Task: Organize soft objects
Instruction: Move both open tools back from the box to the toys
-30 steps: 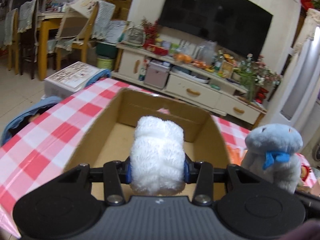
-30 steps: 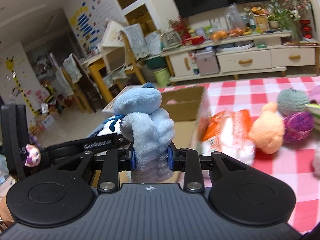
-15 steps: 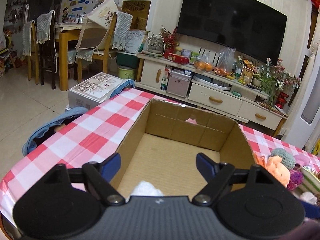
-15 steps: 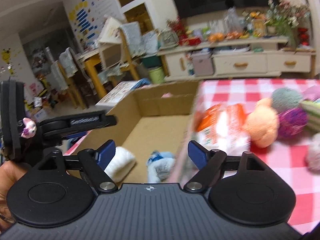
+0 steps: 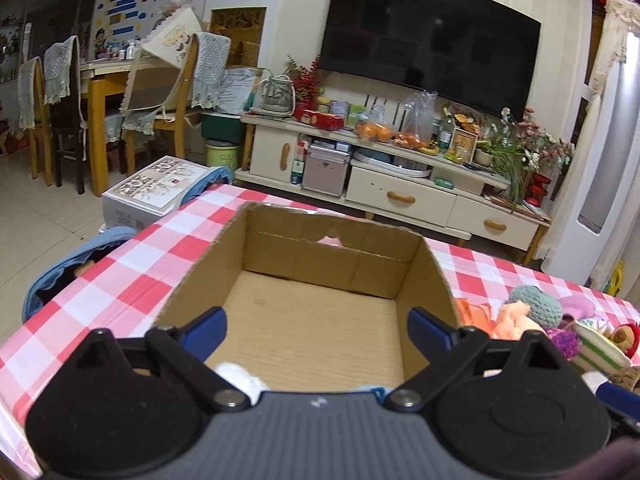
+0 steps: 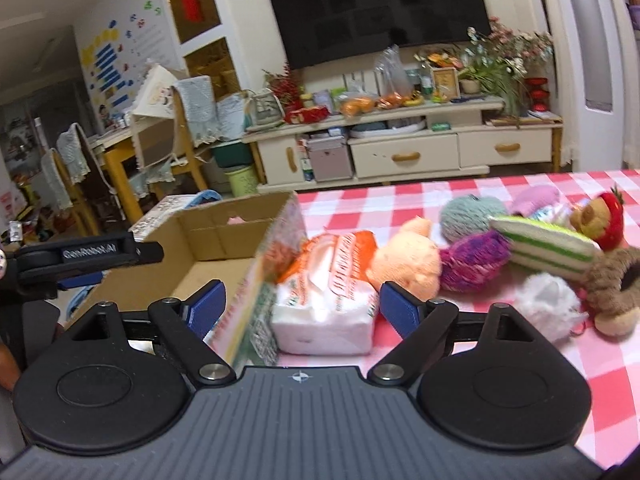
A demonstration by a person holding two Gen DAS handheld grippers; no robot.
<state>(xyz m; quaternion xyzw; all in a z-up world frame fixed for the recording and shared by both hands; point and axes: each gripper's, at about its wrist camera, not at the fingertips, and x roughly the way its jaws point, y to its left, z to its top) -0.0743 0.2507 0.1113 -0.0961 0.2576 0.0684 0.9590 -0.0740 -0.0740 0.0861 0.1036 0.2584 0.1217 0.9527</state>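
1. Living-room clutter filled the background of both views: a dark flat television [image 5: 428,36] hung on the wall at the top, above a long cream cabinet [image 5: 400,196] crowded with small things.
2. The left gripper [image 5: 316,330] had its blue-padded fingers [image 5: 206,326] far apart and its jaws were opening, with nothing pressed between them; only the box floor showed in the gap.
3. The right gripper [image 6: 302,306] likewise stood wide, jaws opening, its blue fingers [image 6: 400,308] clear of everything; the box's printed corner and a tissue pack lay beyond the gap, untouched.
4. An open brown cardboard box [image 5: 332,252] sat in the middle of the left view on a red-and-white checked tablecloth [image 5: 120,272].
5. Inside the box, at the bottom edge of that view, a fluffy white soft toy [image 5: 238,374] peeked out beside the gripper body, and a sliver of pale blue plush [image 5: 370,389] showed just right of centre.
6. In the right view, an orange-and-white pack of tissues [image 6: 328,284] lay just beside the box.
7. Further right lay a peach plush animal [image 6: 404,260], a grey-green yarn ball [image 6: 468,216], a purple yarn ball [image 6: 474,260], a green-striped soft cushion [image 6: 540,246], a white pompom [image 6: 546,300] and a brown plush toy [image 6: 616,284].
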